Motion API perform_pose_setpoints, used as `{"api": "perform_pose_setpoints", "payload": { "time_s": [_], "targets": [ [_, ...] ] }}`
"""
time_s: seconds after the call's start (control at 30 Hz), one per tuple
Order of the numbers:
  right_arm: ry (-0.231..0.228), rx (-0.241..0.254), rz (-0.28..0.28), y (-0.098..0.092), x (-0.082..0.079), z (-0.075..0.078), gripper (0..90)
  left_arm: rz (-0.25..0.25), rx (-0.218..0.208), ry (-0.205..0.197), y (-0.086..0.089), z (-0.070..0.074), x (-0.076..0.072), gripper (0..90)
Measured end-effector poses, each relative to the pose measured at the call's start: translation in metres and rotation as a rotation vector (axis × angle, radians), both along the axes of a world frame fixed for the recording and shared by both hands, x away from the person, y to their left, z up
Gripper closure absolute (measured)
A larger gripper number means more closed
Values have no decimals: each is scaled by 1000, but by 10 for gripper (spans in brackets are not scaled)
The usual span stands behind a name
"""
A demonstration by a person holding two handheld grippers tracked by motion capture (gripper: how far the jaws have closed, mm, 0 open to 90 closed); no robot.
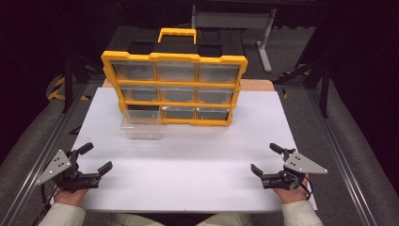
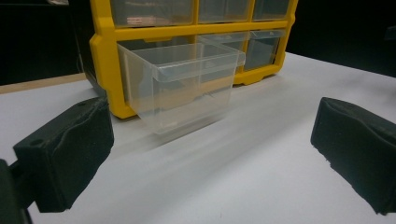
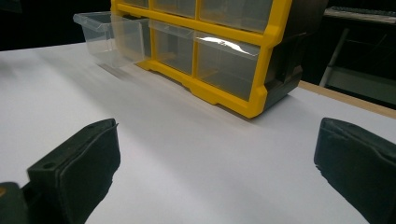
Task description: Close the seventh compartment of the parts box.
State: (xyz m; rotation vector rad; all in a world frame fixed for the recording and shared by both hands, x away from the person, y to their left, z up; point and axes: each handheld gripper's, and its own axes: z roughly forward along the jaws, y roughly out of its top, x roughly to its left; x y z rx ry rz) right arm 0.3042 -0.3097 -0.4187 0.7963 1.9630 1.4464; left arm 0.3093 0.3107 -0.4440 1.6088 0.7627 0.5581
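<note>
Left tool [image 1: 96, 159] rests at the desk's [image 1: 188, 160] near left edge, jaws wide, nothing between them. Clear drawer [image 1: 140, 127] protrudes from the yellow organizer's [image 1: 174, 87] bottom-left slot. Right tool [image 1: 267, 158] rests near right, jaws wide, empty.

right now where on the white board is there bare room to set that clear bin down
The wide white board between the left gripper and right gripper is bare, up to the yellow organizer. It is crowded only at the organizer's bottom-left corner, where the clear bin sticks out.
</note>
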Motion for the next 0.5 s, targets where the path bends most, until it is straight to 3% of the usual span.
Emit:
{"api": "perform_pose_setpoints", "payload": {
  "time_s": [0.5],
  "targets": [
    [3, 6, 10, -1, 1, -1, 12, -3, -18, 8, 1, -1, 1, 0]
  ]
}}
